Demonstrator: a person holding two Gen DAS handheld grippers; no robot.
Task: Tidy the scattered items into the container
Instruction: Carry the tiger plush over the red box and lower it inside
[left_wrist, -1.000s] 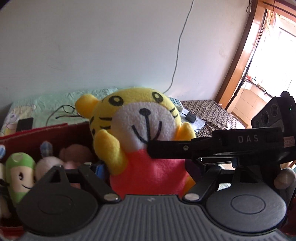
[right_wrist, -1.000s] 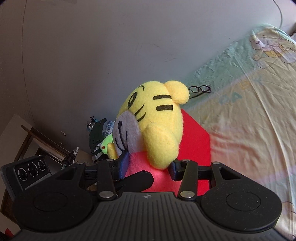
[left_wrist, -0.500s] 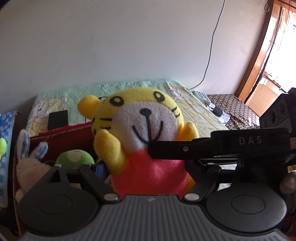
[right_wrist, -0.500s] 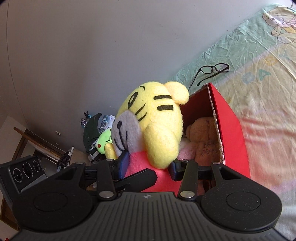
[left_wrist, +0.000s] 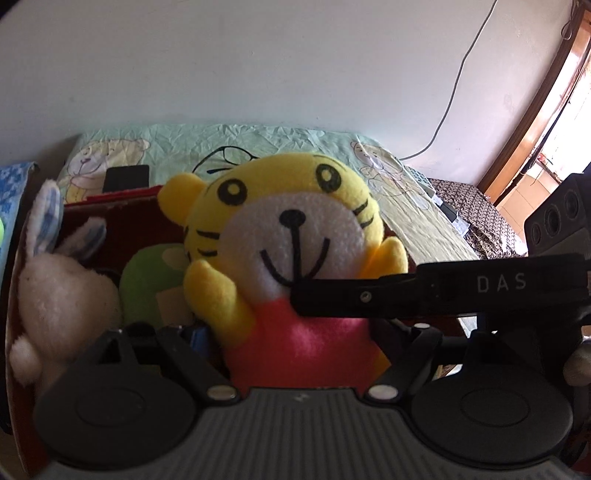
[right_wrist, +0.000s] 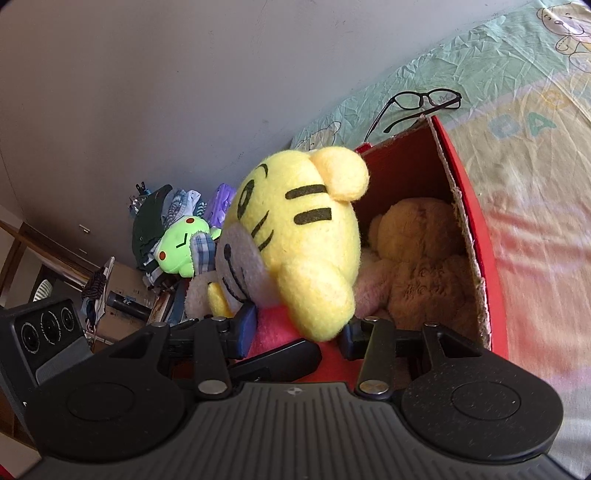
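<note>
While both grippers (right_wrist: 291, 334) clamp the tiger (left_wrist: 291, 258) | we lower it (gently) into the box (right_wrist: 476, 229) | release together once settled.

Both wrist views close, angled down, sharing tiger plush (left_wrist: 291, 258), red box (right_wrist: 476, 236)

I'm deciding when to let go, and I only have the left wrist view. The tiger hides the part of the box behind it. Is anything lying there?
Observer: Yes. The right wrist view shows a tan teddy bear lying in the red box, against its wall.
Operator: Does the right gripper actually have the plush tiger?
Observer: Yes, its pads clamp the red body, just below the yellow arm.
</note>
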